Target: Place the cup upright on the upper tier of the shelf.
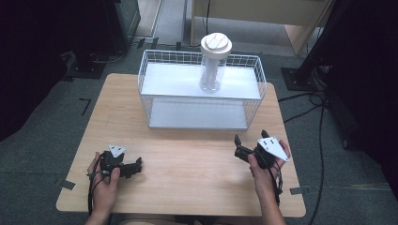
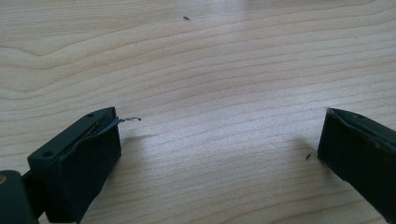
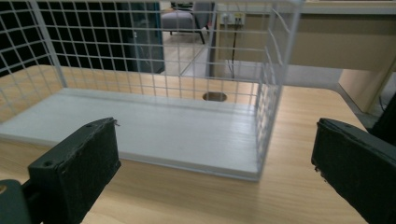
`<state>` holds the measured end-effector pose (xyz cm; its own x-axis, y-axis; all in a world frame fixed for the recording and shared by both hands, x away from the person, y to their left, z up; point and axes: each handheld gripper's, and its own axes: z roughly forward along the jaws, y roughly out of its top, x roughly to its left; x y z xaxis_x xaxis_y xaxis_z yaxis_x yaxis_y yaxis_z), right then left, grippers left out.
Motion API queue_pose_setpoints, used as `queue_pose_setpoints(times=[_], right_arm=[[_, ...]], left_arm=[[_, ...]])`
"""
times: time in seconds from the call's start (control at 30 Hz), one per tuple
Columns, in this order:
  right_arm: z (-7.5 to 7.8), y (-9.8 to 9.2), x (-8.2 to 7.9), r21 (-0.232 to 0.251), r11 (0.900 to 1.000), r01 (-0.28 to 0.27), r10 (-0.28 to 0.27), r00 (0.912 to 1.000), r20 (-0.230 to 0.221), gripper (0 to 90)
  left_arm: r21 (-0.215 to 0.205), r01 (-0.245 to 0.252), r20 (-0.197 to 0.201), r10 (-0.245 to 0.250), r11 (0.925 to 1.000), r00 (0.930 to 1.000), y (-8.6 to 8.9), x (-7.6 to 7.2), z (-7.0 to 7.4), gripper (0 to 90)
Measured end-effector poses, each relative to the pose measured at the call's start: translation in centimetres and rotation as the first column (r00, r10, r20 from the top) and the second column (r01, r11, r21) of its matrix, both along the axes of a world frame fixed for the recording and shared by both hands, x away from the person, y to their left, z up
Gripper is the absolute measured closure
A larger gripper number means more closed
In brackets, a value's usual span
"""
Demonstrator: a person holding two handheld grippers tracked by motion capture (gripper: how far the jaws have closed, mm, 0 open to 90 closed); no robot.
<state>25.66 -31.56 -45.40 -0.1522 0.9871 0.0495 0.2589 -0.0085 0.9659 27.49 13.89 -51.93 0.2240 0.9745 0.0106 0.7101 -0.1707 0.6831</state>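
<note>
Right gripper (image 1: 251,144) wide open, empty | wire rack (image 1: 202,123) just ahead | left gripper (image 1: 136,166) open, empty

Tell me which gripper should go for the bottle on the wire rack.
Right. The right gripper is open and faces the wire rack, nearer the bottle; the left gripper points at bare table.

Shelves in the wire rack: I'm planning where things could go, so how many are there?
2. The upper shelf carries the clear bottle with the white lid; the lower shelf lies beneath it, bare where it shows. Its back part is hidden.
</note>
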Motion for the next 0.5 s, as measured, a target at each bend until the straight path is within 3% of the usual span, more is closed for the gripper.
queue_pose_setpoints(times=[0.5], right_arm=[[-2.2, -4.2, -2.5, -0.024, 0.996, 0.086, -0.088, 0.9947, -0.055, 1.1]], left_arm=[[0.000, 0.000, 0.000, 0.000, 1.0000, 1.0000, 0.0, 0.0, 0.0, 0.0]])
